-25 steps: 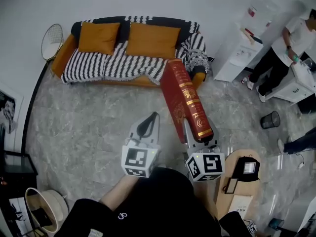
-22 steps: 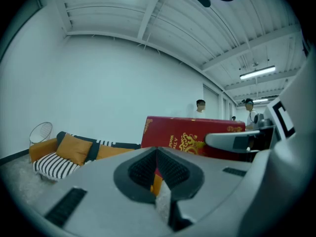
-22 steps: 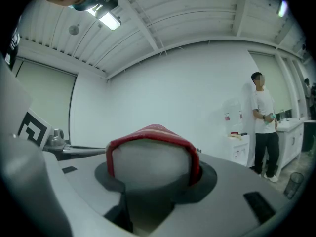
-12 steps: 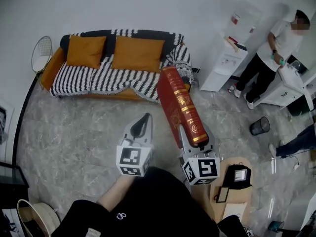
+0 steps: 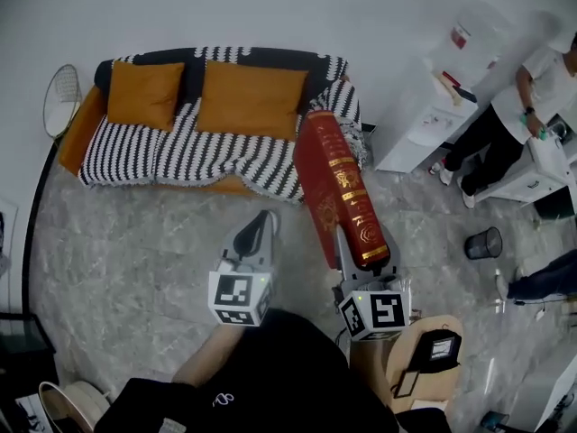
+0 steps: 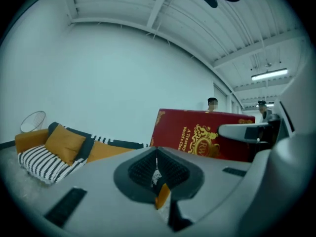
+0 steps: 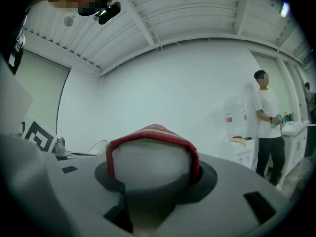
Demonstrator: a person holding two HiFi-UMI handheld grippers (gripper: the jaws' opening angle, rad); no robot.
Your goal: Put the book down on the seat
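From the head view, the job is only partly done. You carry the red book (image 5: 338, 183) in the air, clamped at its near end in the right tongs (image 5: 359, 258), and it has not yet reached the seat (image 5: 180, 156). Its far end points at the right end of the sofa (image 5: 77, 133), with bare floor (image 5: 135, 242) between you and it. What is left, as I judge it, is to close in, lower the book flat onto the striped seat and let go. Both of your arms reach forward side by side. The left tongs (image 5: 255, 233) are just beside the book and clear of it.

In the left gripper view, the left tongs (image 6: 157, 176) are pressed together with nothing in them. They run about level, with the book (image 6: 197, 137) off to their right and the sofa (image 6: 44, 157) low on the left.

In the right gripper view, the right tongs (image 7: 150, 181) are held level and grip the book (image 7: 148, 154) end-on, so its red cover arches over the pale page block. A person (image 7: 266, 127) stands off to the right.
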